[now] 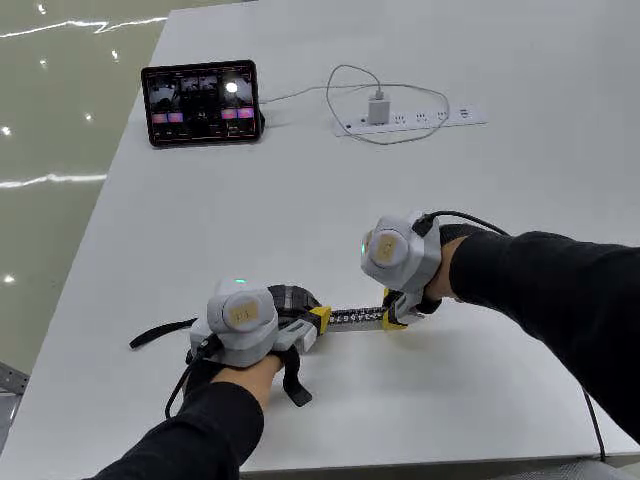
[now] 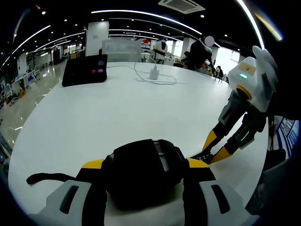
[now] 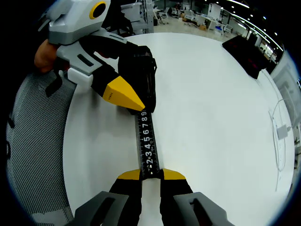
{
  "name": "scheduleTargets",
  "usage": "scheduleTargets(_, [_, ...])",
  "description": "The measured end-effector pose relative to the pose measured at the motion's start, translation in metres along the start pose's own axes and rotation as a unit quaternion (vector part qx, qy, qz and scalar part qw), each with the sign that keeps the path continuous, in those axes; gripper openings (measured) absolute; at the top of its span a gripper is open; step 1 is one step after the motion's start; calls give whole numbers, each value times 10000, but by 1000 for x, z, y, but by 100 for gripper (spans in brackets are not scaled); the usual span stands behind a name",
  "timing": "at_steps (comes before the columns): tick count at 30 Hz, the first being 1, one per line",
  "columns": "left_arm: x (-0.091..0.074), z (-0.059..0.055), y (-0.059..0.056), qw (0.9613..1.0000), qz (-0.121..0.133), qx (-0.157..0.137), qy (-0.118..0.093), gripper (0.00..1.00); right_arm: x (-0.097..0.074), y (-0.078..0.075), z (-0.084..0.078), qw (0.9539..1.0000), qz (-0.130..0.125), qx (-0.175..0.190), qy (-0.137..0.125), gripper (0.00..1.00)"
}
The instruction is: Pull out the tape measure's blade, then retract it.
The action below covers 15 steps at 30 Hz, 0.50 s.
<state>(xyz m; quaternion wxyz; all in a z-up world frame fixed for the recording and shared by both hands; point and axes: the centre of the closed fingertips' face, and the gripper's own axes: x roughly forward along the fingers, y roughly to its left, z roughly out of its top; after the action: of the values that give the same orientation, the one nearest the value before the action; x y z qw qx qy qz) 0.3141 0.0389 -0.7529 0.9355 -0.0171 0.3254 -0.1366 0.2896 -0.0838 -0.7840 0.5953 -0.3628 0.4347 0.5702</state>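
The left gripper (image 2: 146, 165) has its fingers (image 2: 92, 164) clamped on either side of the black tape measure (image 2: 143, 176), which sits on the white tabletop (image 1: 400, 200). A short stretch of blade (image 3: 146, 139) runs to the right gripper (image 3: 150, 175), whose narrow fingers (image 3: 175, 176) pinch its end.

Black tape measure (image 3: 141, 70) lies on the table (image 3: 211, 117), numbered blade (image 3: 146, 141) partly drawn out

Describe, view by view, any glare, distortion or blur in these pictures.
Head view: ceiling lights streak as glare across the glossy floor, while the table is evenly lit. Left gripper view: fisheye bows the table edge, and the tape measure case is dark. Right gripper view: blade numerals read sharp.
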Motion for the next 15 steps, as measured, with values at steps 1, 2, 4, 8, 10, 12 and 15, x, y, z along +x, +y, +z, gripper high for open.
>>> scheduleTargets(1, [0,0,0,10000,-2,-1,3,61,0,0,0,10000,1,-6,0,10])
scheduleTargets(2, [0,0,0,10000,-3,-3,5,61,0,0,1,10000,4,-17,0,10])
scheduleTargets(4, [0,0,0,10000,0,-5,3,61,1,0,2,10000,13,-15,-2,10])
scheduleTargets(8, [0,0,0,10000,-2,-6,-4,61,1,0,3,10000,4,-17,-8,10])
scheduleTargets(10, [0,0,-1,10000,-1,-5,-6,61,2,0,3,10000,0,-15,-16,10])
scheduleTargets(12, [0,0,-1,10000,2,-8,-8,61,2,0,4,10000,-3,-9,-19,10])
scheduleTargets(15, [-1,0,-1,10000,-4,-10,2,61,2,0,5,10000,0,-17,-20,10])
